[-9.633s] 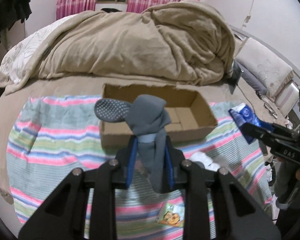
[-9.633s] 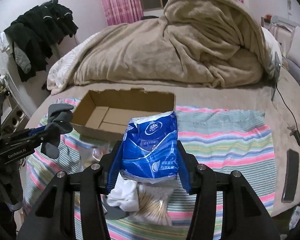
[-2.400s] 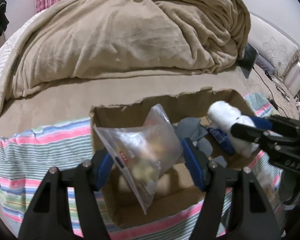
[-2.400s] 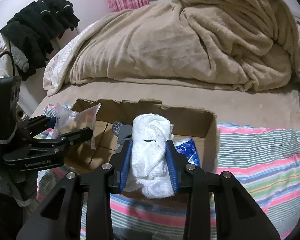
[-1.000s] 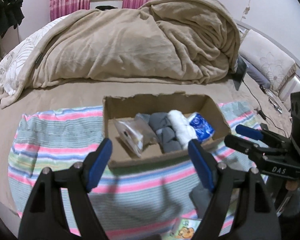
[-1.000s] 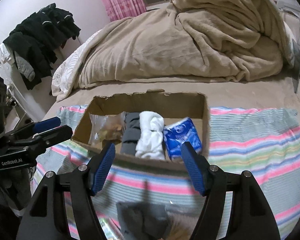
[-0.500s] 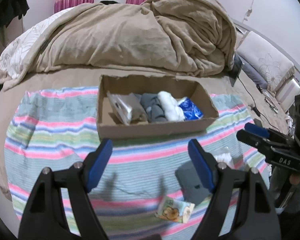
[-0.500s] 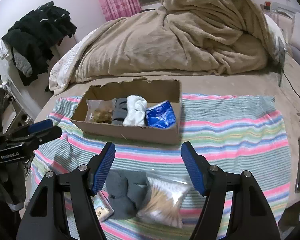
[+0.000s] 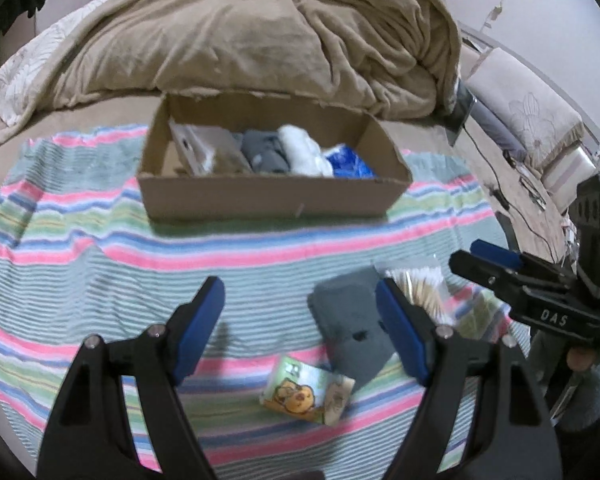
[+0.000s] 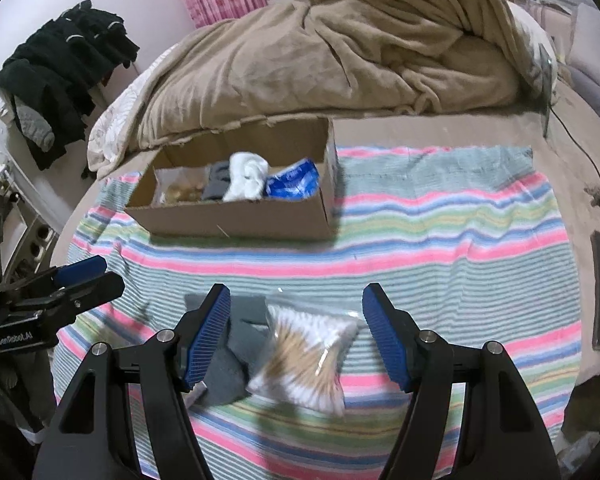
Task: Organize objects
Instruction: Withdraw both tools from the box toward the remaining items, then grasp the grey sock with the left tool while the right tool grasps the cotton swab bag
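Both hand-held grippers stand open and empty above a striped blanket [image 10: 440,232] spread on a bed. The left hand-held gripper [image 9: 300,320] hovers at lower centre of its frame, a small cartoon-printed packet [image 9: 306,390] just below its spread jaws and a grey sock [image 9: 352,320] at its right pad. The right hand-held gripper [image 10: 296,336] frames a clear bag of cotton swabs [image 10: 308,356], the pads not touching it. Toward the upper left, a cardboard box [image 10: 236,216] holds a clear bag, a grey sock, a white sock and a blue packet in a row.
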The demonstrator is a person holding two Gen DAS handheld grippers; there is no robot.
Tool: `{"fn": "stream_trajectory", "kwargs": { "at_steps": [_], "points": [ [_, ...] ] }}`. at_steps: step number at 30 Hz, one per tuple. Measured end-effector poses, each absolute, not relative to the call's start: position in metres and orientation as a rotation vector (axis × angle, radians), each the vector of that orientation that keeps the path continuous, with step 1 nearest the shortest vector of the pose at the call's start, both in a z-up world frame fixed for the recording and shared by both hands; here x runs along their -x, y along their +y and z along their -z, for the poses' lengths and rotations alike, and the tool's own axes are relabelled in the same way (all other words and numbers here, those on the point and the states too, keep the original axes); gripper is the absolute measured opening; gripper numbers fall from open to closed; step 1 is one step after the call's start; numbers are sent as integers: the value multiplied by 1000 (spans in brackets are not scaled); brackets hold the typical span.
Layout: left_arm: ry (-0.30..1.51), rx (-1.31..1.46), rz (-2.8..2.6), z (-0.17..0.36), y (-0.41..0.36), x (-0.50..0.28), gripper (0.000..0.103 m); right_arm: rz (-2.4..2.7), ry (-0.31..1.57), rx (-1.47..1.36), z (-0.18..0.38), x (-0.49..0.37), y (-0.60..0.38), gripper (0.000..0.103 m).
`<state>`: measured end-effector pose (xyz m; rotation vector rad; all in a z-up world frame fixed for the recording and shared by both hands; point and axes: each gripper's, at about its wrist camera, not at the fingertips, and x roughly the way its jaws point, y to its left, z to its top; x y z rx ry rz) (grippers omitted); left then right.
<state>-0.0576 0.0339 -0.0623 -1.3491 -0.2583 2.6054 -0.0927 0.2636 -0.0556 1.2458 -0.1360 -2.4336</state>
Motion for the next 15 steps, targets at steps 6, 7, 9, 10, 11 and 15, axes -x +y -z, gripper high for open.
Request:
{"fn": "stream_trajectory", "kwargs": {
  "at_steps": [6, 7, 9, 10, 11, 15],
  "points": [
    [-266, 1397, -2563, 83, 46, 56, 80, 2400, -132, -1293, 75, 90, 264, 72],
    [-262, 1404, -2556, 86, 48, 56, 80, 2397, -128, -1297, 77, 90, 264, 72],
    [-258, 1423, -2538, 93, 54, 57, 80, 2387, -133, -1308, 81, 89, 263, 72],
    [-260, 1428, -2528, 96, 57, 57, 80, 2382, -135, -1314, 84, 89, 263, 72],
    [-261, 1437, -2516, 100, 61, 57, 80, 2378, -136, -1320, 86, 89, 263, 72],
    [-249, 1454, -2487, 111, 71, 59, 80, 2354, -134, -1349, 95, 91, 264, 72]
  ]
}}
